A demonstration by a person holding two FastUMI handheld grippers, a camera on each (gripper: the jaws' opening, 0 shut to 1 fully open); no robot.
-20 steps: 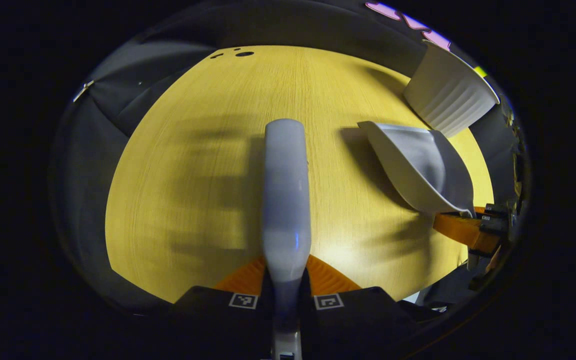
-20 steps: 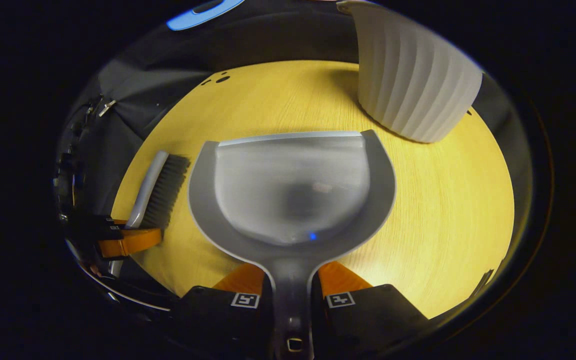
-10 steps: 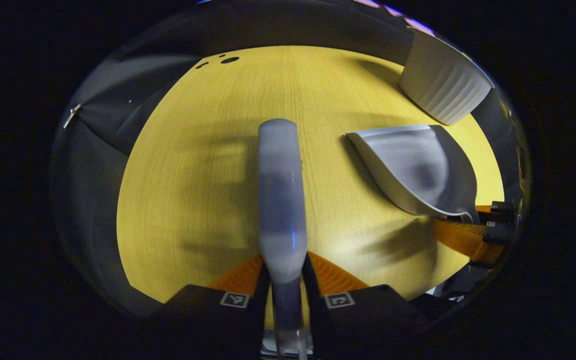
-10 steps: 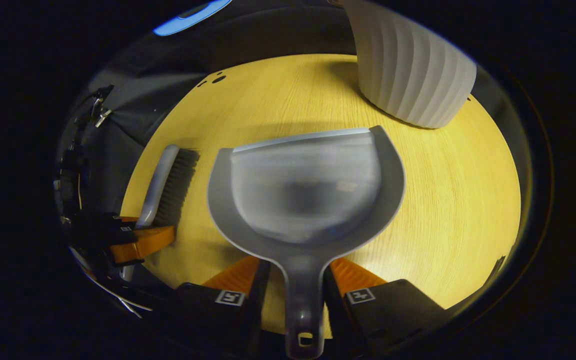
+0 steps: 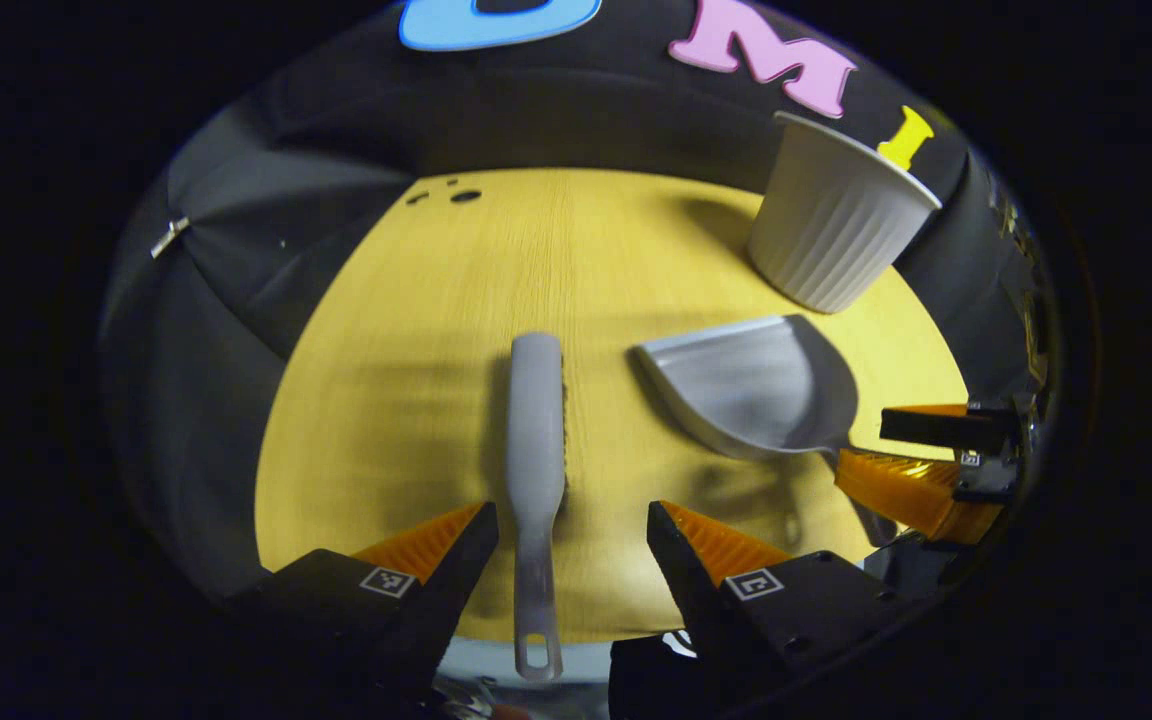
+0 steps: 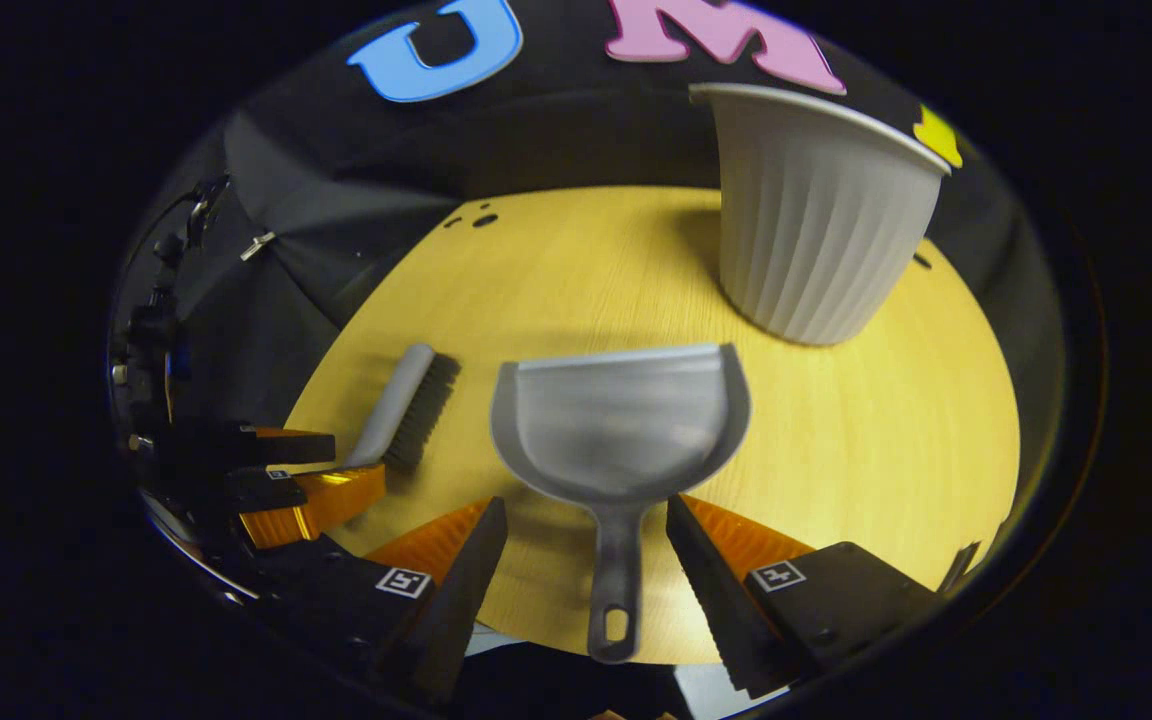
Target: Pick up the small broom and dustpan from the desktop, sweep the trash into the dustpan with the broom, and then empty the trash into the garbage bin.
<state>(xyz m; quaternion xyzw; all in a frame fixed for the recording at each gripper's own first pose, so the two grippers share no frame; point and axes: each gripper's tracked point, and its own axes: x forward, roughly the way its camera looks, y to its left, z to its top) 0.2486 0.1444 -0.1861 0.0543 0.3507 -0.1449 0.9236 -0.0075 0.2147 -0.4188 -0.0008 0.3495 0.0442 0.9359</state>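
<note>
The grey small broom [image 5: 536,440] lies flat on the yellow wooden table [image 5: 386,380], its handle pointing back between the spread fingers of my left gripper [image 5: 566,545], which is open and touches nothing. The grey dustpan [image 6: 626,425] rests on the table with its handle lying between the fingers of my open right gripper [image 6: 586,545], apart from both. In the right gripper view the broom [image 6: 401,410] lies left of the dustpan, bristles facing it, with the left gripper [image 6: 276,475] behind it. The left gripper view has the dustpan [image 5: 756,385] and the right gripper [image 5: 926,460] at the right.
A white ribbed garbage bin [image 6: 816,220] stands upright on the table beyond the dustpan, to its right; it is also seen as the bin [image 5: 836,225] at the far right. Small holes [image 5: 464,196] mark the table's far left edge. Black cloth surrounds the table.
Both grippers have opened and drawn back. The broom and the dustpan were let go and now lie on the table, farther from the cameras.
</note>
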